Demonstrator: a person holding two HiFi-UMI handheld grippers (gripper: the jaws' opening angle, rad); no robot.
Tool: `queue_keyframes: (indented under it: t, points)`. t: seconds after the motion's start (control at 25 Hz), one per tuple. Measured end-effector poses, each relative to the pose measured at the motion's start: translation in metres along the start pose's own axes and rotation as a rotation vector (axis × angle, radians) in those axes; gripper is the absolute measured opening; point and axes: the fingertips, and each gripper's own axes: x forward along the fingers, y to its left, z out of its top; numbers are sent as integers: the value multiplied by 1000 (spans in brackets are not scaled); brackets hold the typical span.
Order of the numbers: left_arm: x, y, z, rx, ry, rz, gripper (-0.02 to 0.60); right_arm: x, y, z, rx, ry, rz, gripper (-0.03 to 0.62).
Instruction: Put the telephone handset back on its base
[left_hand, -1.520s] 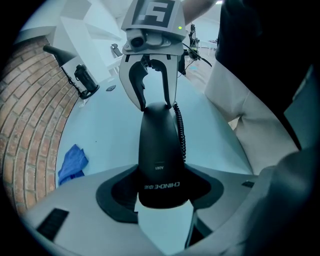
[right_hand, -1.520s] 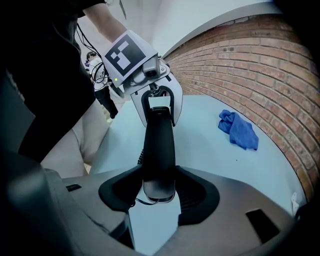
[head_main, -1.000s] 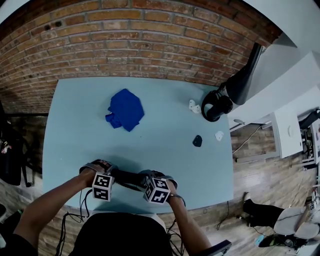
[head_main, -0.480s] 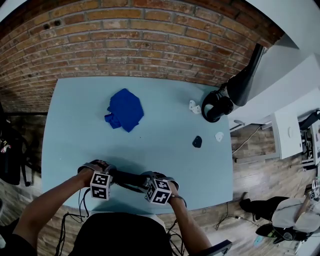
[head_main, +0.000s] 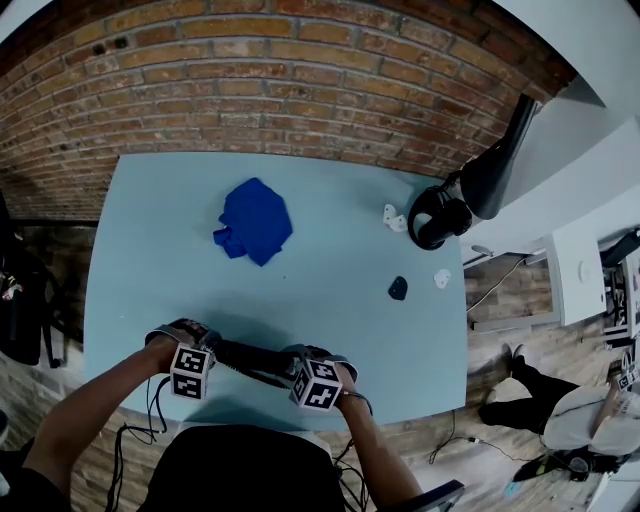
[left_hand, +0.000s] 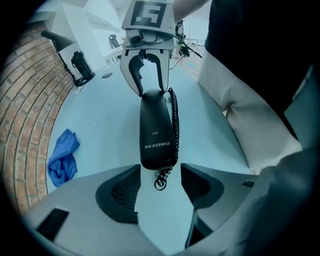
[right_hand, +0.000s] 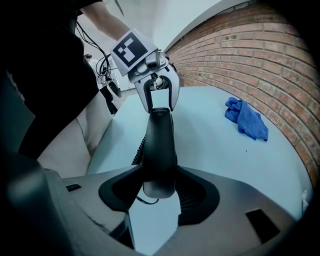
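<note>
In the head view, the left gripper (head_main: 205, 355) has slid leftward along the near edge of the bench (head_main: 330, 320) since half a second ago, so more of the black telephone handset (head_main: 255, 360) shows between the two marker cubes. The right gripper (head_main: 300, 368) has kept its place at the handset's right end. The handset lies lengthwise along that near edge between the grippers, well apart from the blue cloth (head_main: 255, 220) and the headphones (head_main: 432, 215) at the far right. Only this view shows a small black object (head_main: 397, 288) on the bench. In the left gripper view, the fingers (left_hand: 120, 195) stand apart with bare pads. The handset's near end sits just at their tips, not between the pads, and a loop of the coiled cord (left_hand: 173, 115) lies in the gap. This view alone shows white print on the handset and the cord running along its side. In the right gripper view, the fingers (right_hand: 197, 192) are clamped on the handset's rounded near end, both pads against it. The left gripper's pale fingers straddle the far end; whether they touch it cannot be told there.
</note>
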Motion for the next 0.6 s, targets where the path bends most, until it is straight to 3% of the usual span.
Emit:
queue_keyframes:
  t: [0.28, 0.52, 0.6]
  points:
    - [-5, 6, 4, -97, -80, 51, 285, 1, 0, 1, 9, -2, 4, 207]
    - [-5, 1, 8, -112, -124, 32, 235, 1, 1, 1, 7, 8, 1, 207]
    - [-6, 4, 8, -171, -145, 18, 233, 1, 0, 2, 37, -6, 5, 207]
